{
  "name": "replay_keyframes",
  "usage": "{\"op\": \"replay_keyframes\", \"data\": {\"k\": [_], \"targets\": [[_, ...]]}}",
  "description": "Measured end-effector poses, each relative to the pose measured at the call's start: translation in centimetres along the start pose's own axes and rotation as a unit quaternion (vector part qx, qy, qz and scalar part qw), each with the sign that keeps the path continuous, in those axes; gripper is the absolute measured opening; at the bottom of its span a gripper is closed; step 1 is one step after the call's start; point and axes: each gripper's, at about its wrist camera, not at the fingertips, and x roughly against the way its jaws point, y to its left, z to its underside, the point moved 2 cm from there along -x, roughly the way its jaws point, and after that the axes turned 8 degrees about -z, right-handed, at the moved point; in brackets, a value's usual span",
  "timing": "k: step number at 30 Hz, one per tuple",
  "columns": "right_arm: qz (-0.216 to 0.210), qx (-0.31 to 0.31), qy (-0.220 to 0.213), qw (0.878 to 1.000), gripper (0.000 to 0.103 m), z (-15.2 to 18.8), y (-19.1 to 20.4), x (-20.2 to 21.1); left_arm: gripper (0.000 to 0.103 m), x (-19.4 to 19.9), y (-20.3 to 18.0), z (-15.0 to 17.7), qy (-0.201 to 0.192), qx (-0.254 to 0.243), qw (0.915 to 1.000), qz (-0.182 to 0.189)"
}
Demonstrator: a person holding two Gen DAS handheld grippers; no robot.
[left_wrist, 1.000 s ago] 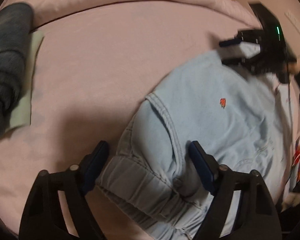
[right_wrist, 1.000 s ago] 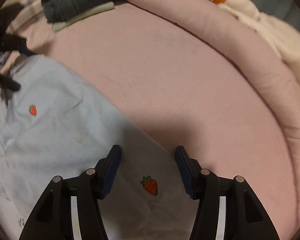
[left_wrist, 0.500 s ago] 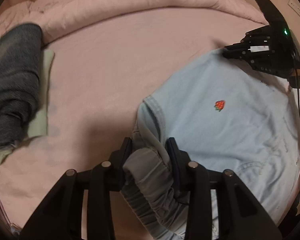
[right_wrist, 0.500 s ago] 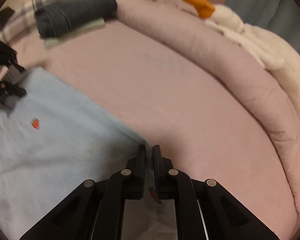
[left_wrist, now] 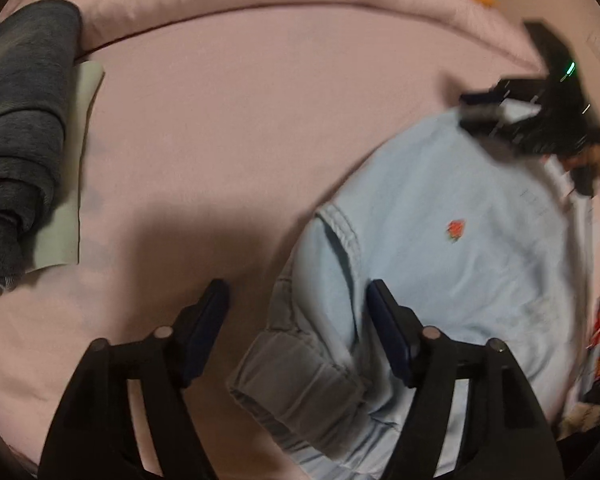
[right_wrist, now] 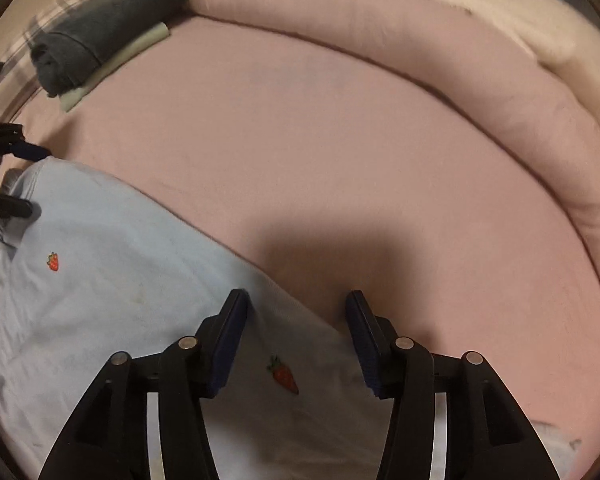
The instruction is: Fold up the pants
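Observation:
Light blue pants (left_wrist: pixel 440 248) with small strawberry and carrot embroidery lie folded on the pink bed; they also show in the right wrist view (right_wrist: pixel 112 296). My left gripper (left_wrist: pixel 298 312) is open over the elastic waistband (left_wrist: pixel 300 384), not holding it. My right gripper (right_wrist: pixel 298 320) is open over the far edge of the pants, by the carrot (right_wrist: pixel 284 376). The right gripper also shows in the left wrist view (left_wrist: pixel 532 116), the left gripper in the right wrist view (right_wrist: pixel 8 176).
A stack of folded dark grey and pale green clothes (left_wrist: pixel 24 140) lies at the left of the pink sheet (left_wrist: pixel 240 120), also in the right wrist view (right_wrist: pixel 100 36). A rolled pink duvet (right_wrist: pixel 460 64) and white plush toy (right_wrist: pixel 520 12) border the bed.
Both grippers were open a second ago, shut on the pants half a second ago, and have opened again and let the fabric go. The pants lie flat.

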Motion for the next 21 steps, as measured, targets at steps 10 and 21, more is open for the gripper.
{"op": "replay_keyframes", "data": {"k": [10,21], "targets": [[0.075,0.052,-0.075,0.993,0.006,3.7,5.2,5.6,0.023,6.1,-6.7,-0.5,-0.105,-0.074,0.9859,-0.108],[0.121,0.076,-0.199,0.97,0.006,13.6,14.6,19.8,0.02,17.7,-13.9,15.8,-0.257,-0.159,0.9283,-0.217]]}}
